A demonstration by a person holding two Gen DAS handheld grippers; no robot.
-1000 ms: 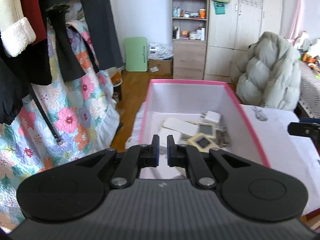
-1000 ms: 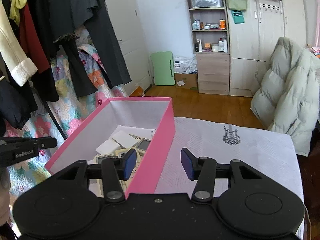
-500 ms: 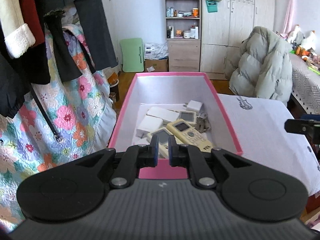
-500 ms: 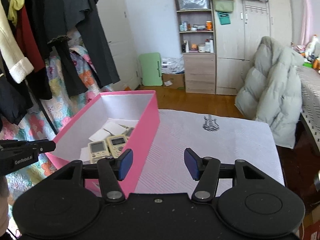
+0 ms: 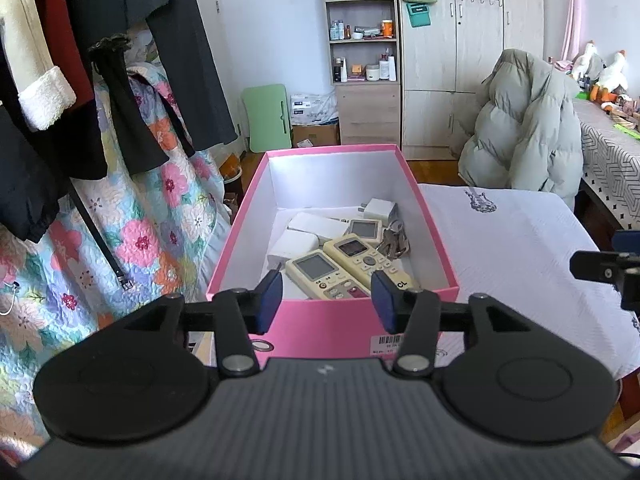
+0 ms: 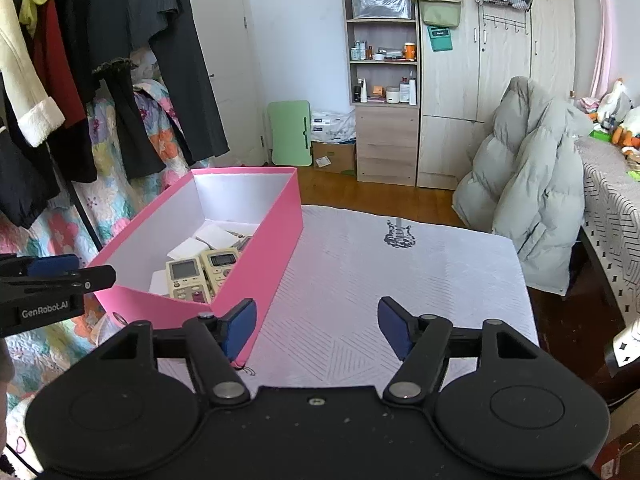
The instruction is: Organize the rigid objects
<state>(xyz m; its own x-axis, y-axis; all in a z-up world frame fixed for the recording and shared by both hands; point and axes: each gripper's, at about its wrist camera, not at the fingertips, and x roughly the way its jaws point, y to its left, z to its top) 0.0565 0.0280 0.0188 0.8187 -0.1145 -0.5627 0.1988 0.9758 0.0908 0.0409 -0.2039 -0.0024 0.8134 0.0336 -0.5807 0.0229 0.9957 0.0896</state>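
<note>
A pink box (image 5: 325,324) (image 6: 256,264) with a white inside stands on the left part of a white-clothed table (image 6: 380,280). In it lie two cream remote controls (image 5: 352,260) (image 6: 200,276), white chargers (image 5: 296,240) and a bunch of keys (image 5: 394,242). My left gripper (image 5: 325,300) hovers just in front of the box's near wall; its jaws are opening with nothing between them. My right gripper (image 6: 316,322) hangs over the cloth beside the box's right corner, its jaws opening and empty. The left gripper (image 6: 52,280) also shows at the left edge of the right wrist view.
Dark clothes and a floral quilt (image 5: 132,216) hang close on the left of the box. A grey puffer jacket (image 6: 532,200) sits past the table's far right corner. A shelf unit (image 6: 384,80) and wardrobes line the back wall. A second patterned table (image 5: 612,152) stands at right.
Both grippers have drawn back from the box toward the table's near side. The left gripper's jaws went from shut to apart, and the right gripper's jaws spread wider.
</note>
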